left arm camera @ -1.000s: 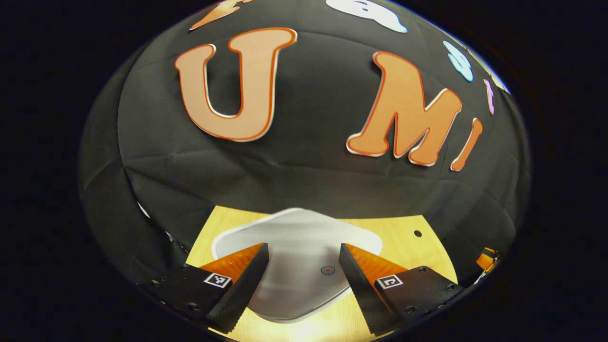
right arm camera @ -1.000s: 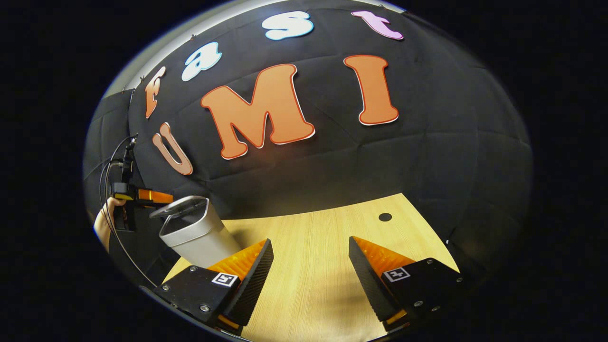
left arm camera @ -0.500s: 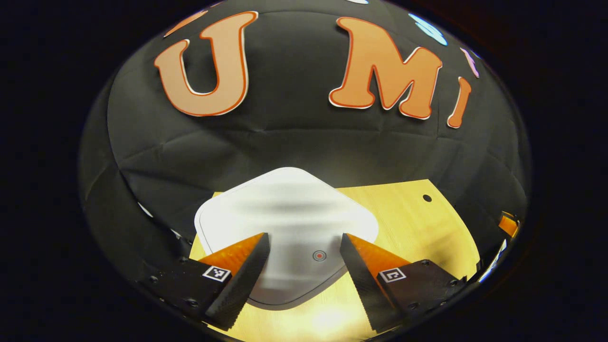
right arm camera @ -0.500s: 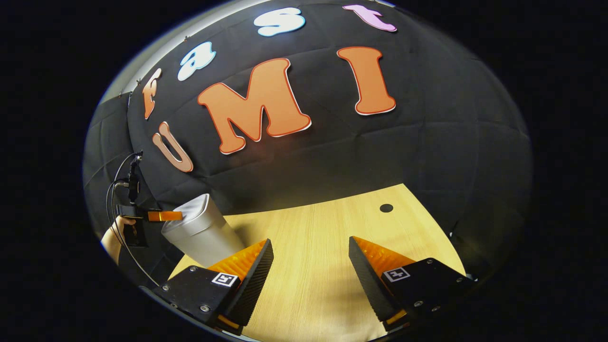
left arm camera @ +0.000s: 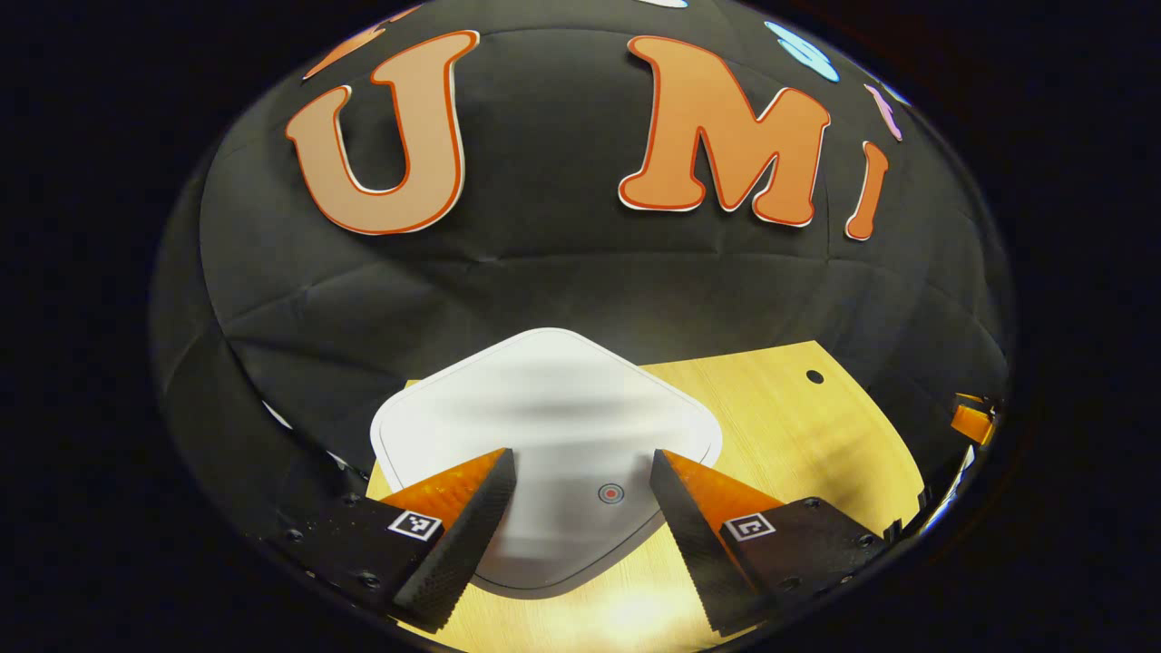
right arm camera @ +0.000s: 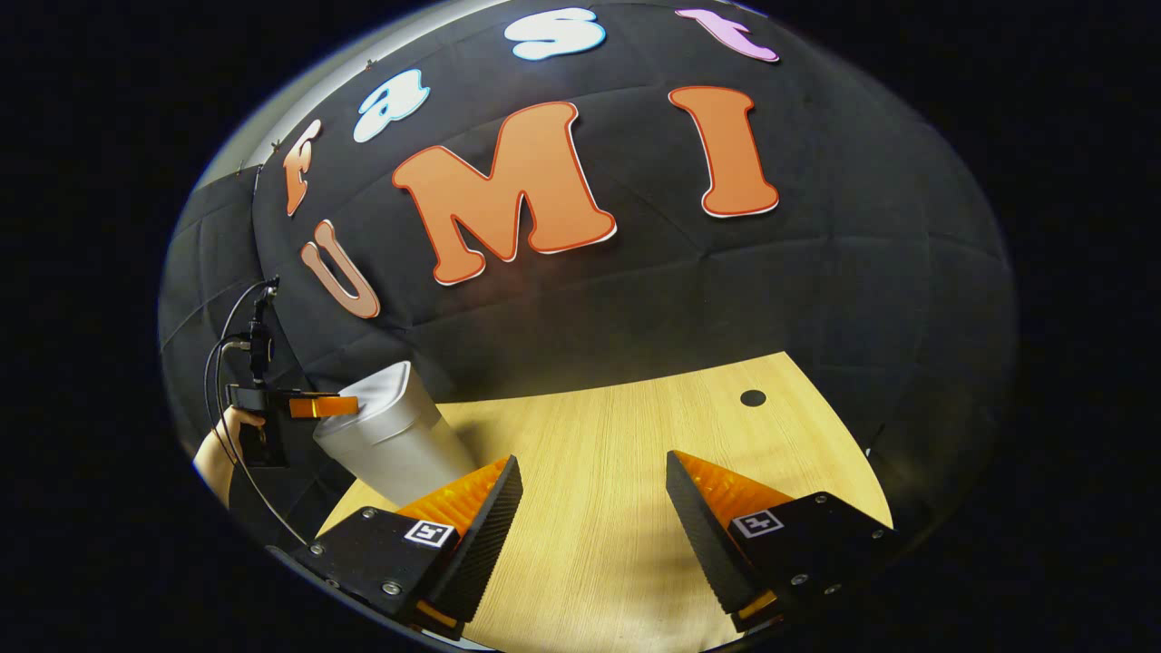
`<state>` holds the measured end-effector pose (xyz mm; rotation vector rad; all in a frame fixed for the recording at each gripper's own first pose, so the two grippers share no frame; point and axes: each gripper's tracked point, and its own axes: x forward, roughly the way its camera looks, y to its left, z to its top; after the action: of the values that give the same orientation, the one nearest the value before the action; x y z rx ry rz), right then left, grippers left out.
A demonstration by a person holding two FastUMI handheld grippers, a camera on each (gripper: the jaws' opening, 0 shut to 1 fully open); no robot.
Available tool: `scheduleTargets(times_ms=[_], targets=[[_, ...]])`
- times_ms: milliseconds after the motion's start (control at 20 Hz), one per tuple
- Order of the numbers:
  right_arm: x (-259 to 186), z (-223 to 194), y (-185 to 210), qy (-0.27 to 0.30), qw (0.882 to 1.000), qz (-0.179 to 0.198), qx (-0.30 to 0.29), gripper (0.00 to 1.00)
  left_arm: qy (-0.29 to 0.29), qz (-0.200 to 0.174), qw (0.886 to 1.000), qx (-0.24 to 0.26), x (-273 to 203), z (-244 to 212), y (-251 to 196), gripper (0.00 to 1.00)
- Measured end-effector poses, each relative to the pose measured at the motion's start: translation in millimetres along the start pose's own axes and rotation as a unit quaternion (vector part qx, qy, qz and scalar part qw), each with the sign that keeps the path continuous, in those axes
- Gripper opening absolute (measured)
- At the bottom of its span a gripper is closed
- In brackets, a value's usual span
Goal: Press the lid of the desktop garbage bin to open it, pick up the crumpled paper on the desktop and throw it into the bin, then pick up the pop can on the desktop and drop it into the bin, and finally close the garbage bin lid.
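Left gripper point(left arm camera: 580, 508) hovers spread over the bin's shut lid point(left arm camera: 544, 408); right gripper point(right arm camera: 594, 517) spread above the surface point(right arm camera: 617, 453).

The garbage bin point(right arm camera: 390, 449) is silver-grey; its white lid point(left arm camera: 544, 426) bears a red dot; the surface point(right arm camera: 617, 472) is pale woodgrain.

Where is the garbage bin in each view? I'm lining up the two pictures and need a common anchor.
Left gripper view: the garbage bin sits low at centre, seen from above with its lid shut, just beyond the left tongs.
Right gripper view: it stands at the lower left, on the table's edge.
Shared landmark: the dark round hole in the wooden table.
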<state>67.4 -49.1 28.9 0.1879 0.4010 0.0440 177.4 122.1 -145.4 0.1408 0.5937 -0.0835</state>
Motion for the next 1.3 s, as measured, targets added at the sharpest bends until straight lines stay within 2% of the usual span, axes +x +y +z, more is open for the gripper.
scheduleTargets(times_ms=[150, 250, 400, 450, 650, 800, 1050, 1150, 1300], targets=[[-2.9, 11.2, 0.3, -0.012, 1.000, -0.002, 0.000, 0.95, -0.018, 0.008, 1.000, -0.016, -4.0, 6.3, -0.9, 0.98], [-4.1, 19.5, 0.7, -0.021, 1.000, -0.005, 0.000, 0.95, -0.049, 0.008, 0.999, -0.022, -17.0, 19.9, -6.4, 0.98], [-8.2, 33.5, 3.3, -0.035, 0.999, -0.006, -0.003, 0.95, -0.114, -0.012, 0.993, -0.029, -46.7, 56.4, -43.0, 0.96], [-9.9, 39.3, 4.8, -0.042, 0.999, -0.006, -0.006, 0.95, -0.140, -0.020, 0.989, -0.036, -52.6, 70.4, -60.5, 0.96], [-20.3, 57.4, 9.9, -0.070, 0.997, -0.009, -0.022, 0.95, -0.219, -0.032, 0.972, -0.077, -93.6, 102.2, -84.5, 0.94], [-29.8, 66.7, 6.5, -0.095, 0.993, -0.038, -0.055, 0.95, -0.269, -0.036, 0.957, -0.100, -128.0, 116.8, -97.8, 0.94], [-47.3, 75.0, 15.2, -0.139, 0.985, -0.056, -0.086, 0.95, -0.297, -0.006, 0.951, -0.079, -146.6, 98.2, -107.9, 0.94], [-51.3, 73.6, 14.7, -0.152, 0.982, -0.067, -0.092, 0.95, -0.317, -0.009, 0.945, -0.078, -153.0, 91.1, -118.2, 0.94], [-58.7, 62.9, 16.7, -0.168, 0.979, -0.074, -0.086, 0.95, -0.325, -0.002, 0.942, -0.080, -152.2, 72.9, -125.8, 0.94]])
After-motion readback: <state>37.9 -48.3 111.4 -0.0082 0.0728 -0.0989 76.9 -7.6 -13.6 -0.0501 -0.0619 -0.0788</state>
